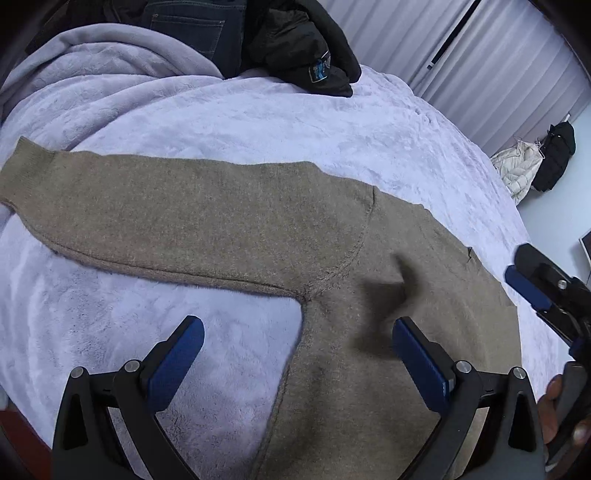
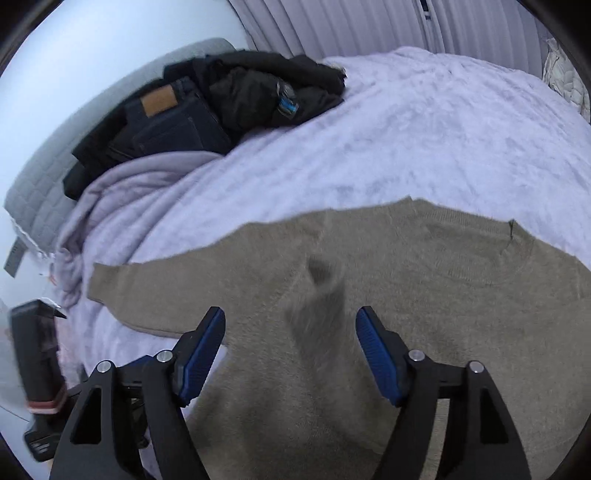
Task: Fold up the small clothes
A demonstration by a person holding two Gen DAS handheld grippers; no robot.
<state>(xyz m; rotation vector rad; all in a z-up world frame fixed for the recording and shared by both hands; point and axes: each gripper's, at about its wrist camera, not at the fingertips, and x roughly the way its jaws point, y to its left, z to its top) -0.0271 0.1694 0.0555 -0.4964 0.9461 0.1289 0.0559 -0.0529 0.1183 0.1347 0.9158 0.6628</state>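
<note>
In the left wrist view, the left tool (image 1: 297, 341) fills the bottom of the frame with its blue pads spread wide, released, nothing between them but air above the cloth. Below it lies the tan sweater (image 1: 229, 225), spread flat on the lilac plush blanket (image 1: 258, 118) of the bed. One sleeve (image 1: 110, 206) stretches toward the left edge of the frame, and the body runs down to the bottom centre. At the top, dark jeans (image 1: 192, 29) and a black jacket (image 1: 303, 48) are piled together. At the right edge, the right tool (image 1: 532, 288) shows partly, with a hand (image 1: 554, 410) beneath it. Pleated curtains (image 1: 491, 62) hang at the upper right.

In the right wrist view, the right tool (image 2: 290, 345) sits at the bottom centre, its jaws apart and gripping nothing. The sweater (image 2: 424, 295) covers the lower right, its neckline toward the right, and a small raised pucker, blurred, stands just above the gap between the pads. The jeans (image 2: 173, 122) and jacket (image 2: 266, 85) lie at the upper left.
</note>
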